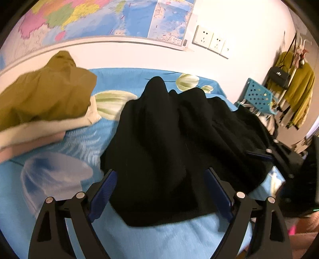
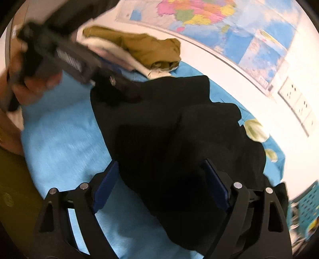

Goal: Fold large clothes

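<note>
A large black garment (image 1: 179,139) lies crumpled on the blue bed sheet (image 1: 159,239). My left gripper (image 1: 160,177) is open, its blue pads (image 1: 103,191) wide apart just above the garment's near edge. In the right wrist view the same black garment (image 2: 169,139) fills the middle. My right gripper (image 2: 160,169) is open over it, fingers wide apart. The left gripper also shows blurred in the right wrist view (image 2: 119,85), at the garment's far left edge. The right gripper shows in the left wrist view (image 1: 267,154) at the garment's right edge.
A stack of folded clothes, olive on top (image 1: 45,95), cream and pink below, lies at the bed's far left, also seen in the right wrist view (image 2: 143,47). A wall with a map (image 1: 99,18) and sockets (image 1: 211,41) runs behind. A blue basket (image 1: 257,95) and hanging clothes (image 1: 295,95) stand right.
</note>
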`<state>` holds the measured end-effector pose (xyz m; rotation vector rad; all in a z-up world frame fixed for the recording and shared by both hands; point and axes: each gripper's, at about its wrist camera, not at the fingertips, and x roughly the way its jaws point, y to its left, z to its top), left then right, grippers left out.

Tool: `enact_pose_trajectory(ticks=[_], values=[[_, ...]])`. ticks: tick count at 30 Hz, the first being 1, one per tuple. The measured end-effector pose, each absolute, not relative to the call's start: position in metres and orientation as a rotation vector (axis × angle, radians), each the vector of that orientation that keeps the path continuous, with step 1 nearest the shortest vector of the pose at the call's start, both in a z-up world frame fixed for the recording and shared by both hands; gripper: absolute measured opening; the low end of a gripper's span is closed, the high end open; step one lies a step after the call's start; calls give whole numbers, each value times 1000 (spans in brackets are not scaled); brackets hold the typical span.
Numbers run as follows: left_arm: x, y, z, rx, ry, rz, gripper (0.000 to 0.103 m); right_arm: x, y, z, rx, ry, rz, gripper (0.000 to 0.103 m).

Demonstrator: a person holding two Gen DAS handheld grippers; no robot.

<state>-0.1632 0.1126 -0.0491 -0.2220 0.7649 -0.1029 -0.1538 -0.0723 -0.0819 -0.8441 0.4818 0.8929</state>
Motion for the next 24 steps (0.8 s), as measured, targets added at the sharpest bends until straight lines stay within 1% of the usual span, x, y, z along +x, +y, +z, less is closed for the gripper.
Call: enact_pose_trajectory(ticks=[1, 3, 5, 6, 7, 8, 10, 13, 19, 22, 24], values=[[-170, 115, -50, -233, 761, -119, 86, -154, -70, -86, -873, 472, 889, 85], [-183, 119, -53, -251, 756, -147, 86, -154, -65, -96, -939, 438, 863, 75], [-193, 120, -56, -271, 758, -181, 86, -147, -66, -96, -927, 460, 869, 54], [-198, 121, -58, -288, 762, -204, 86, -142, -68, -92, -887, 480, 882, 49], [-202, 122, -61, -314, 769, -232, 86, -134, -72, -83, -827, 512, 901, 41], [-205, 122, -64, -333, 777, -257, 86, -127, -76, -74, -771, 525, 911, 37], [-208, 119, -71, -374, 787, -313, 86, -115, -83, -58, -667, 532, 924, 36], [-193, 109, -82, -480, 810, -419, 86, -105, -87, -47, -555, 557, 930, 35], [-142, 99, -103, -676, 846, -449, 86, -103, -85, -52, -508, 581, 933, 36], [-130, 103, -102, -759, 818, -492, 83, -103, -86, -53, -488, 581, 933, 37], [-128, 108, -101, -804, 794, -506, 83, -103, -88, -54, -465, 586, 941, 40]])
